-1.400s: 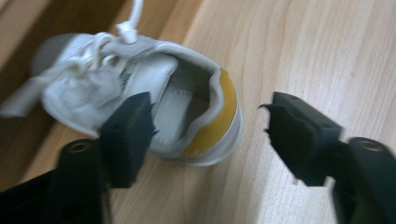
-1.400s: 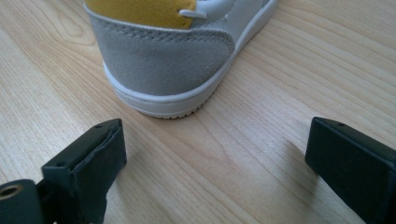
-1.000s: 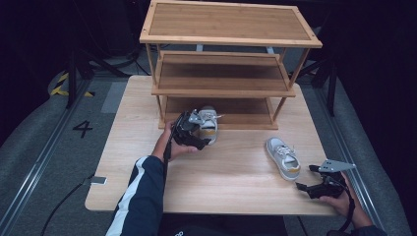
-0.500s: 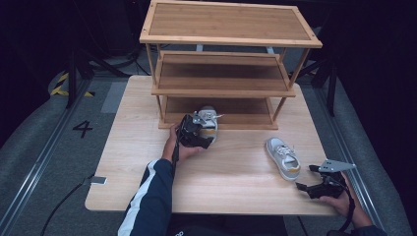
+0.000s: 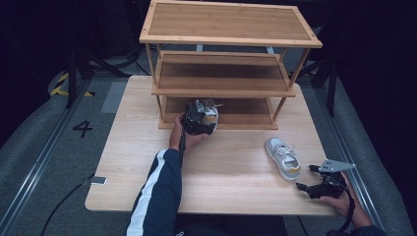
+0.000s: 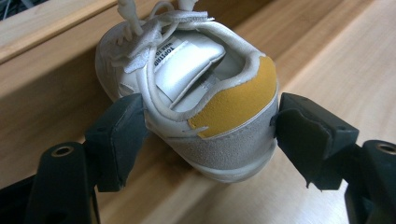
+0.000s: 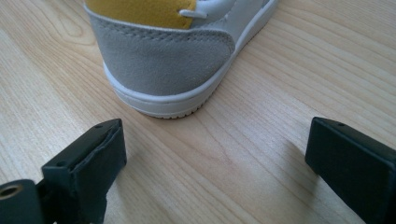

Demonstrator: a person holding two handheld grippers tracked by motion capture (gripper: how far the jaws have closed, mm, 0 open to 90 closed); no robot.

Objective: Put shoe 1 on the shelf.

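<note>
Nearing the rack [image 5: 221, 91], left tool [image 6: 205, 135] closing on shoe [image 6: 201, 93].

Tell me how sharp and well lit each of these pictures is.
High view: table evenly lit, surroundings nearly black, slightly soft. Left gripper view: shoe heel sharp, glare on its tongue, the rack's wood behind it blurs. Right gripper view: second shoe crisp, bright, soft shadow under its sole.

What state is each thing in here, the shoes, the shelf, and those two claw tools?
Left gripper: jaws just closing, pads on the heel of a shoe.
That shoe: tilted at the rack's bottom shelf.
Right gripper: open, holding nothing.
Second shoe: upright on the table.
</note>
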